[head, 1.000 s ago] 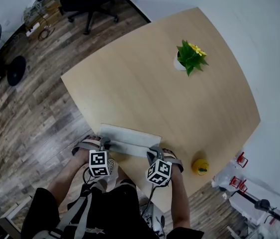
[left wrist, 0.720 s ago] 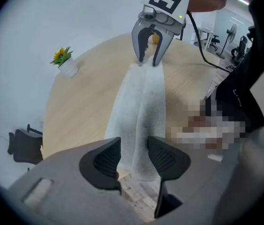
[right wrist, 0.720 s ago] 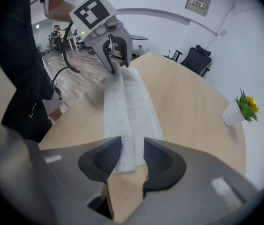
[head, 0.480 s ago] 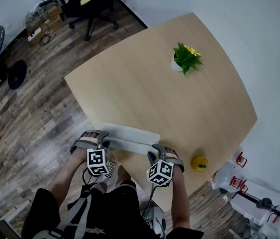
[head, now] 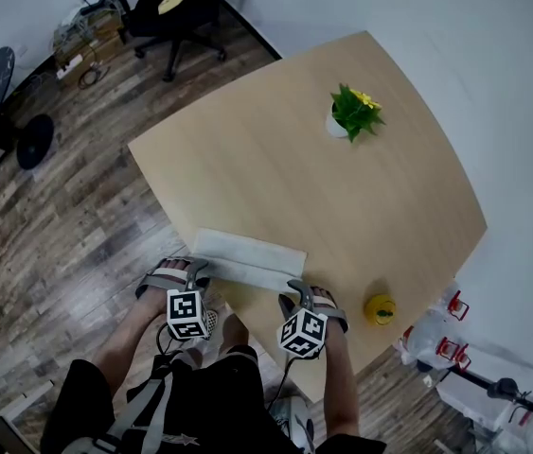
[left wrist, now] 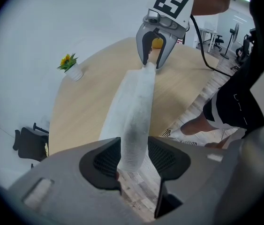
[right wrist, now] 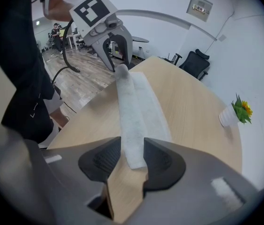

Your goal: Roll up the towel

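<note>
— Two sets of jaws, and both of yours stand apart: the left gripper (left wrist: pixel 132 161) and the right gripper (right wrist: pixel 131 159) have just been opening, and neither clamps anything now.

— Agreed, but you aren't clear of the cloth. One end of the towel (head: pixel 245 259) sits in the gap of your left jaws and the other end in the gap of your right. The pads stand close beside it, yet they look slack on both sides.

— So the roll runs straight from one of your tools to the other. Its long axis lies along the table's (head: pixel 285 173) near edge, the one against your body, about midway between that edge's two corners.

— Neither hand is nearer, since you have one end at each. What matters for you is the side. The rolled part lies toward the edge, and a flat strip, not yet rolled, stretches from it toward the table's middle.

— Then, as I judge it, your next grip has to take both ends alike and turn the roll away from you, over that strip. If one hand leads, it will likely go crooked.

— You have room. The potted plant (head: pixel 353 113) stands well apart toward the far corner, and the yellow thing (head: pixel 381 309) sits by the near-right edge, beyond your right gripper.
</note>
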Motion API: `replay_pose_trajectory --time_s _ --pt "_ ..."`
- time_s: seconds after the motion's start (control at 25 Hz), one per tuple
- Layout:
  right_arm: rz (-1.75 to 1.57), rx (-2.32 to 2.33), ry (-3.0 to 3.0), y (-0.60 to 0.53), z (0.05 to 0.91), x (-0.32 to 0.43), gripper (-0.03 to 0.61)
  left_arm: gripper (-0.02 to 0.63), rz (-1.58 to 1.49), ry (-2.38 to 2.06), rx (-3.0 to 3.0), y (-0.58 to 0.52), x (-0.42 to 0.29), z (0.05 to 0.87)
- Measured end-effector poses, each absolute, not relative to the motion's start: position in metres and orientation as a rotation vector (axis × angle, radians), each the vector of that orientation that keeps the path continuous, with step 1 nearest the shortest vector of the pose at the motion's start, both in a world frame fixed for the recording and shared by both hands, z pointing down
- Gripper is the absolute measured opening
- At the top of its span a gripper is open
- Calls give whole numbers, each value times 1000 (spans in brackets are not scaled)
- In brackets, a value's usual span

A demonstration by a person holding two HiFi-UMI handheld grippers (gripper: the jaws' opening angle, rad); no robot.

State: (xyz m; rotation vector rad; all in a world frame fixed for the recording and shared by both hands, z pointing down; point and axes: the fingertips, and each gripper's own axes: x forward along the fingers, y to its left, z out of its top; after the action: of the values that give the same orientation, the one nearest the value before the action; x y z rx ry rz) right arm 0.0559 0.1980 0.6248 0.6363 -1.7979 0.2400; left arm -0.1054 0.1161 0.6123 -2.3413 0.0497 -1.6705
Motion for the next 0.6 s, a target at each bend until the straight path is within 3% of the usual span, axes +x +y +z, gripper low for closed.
replay_pose_trajectory --time_s 0.6 --pt "272 601 -1805 202 652 57 152 192 -1738 -22 -2315 129 -101 648"
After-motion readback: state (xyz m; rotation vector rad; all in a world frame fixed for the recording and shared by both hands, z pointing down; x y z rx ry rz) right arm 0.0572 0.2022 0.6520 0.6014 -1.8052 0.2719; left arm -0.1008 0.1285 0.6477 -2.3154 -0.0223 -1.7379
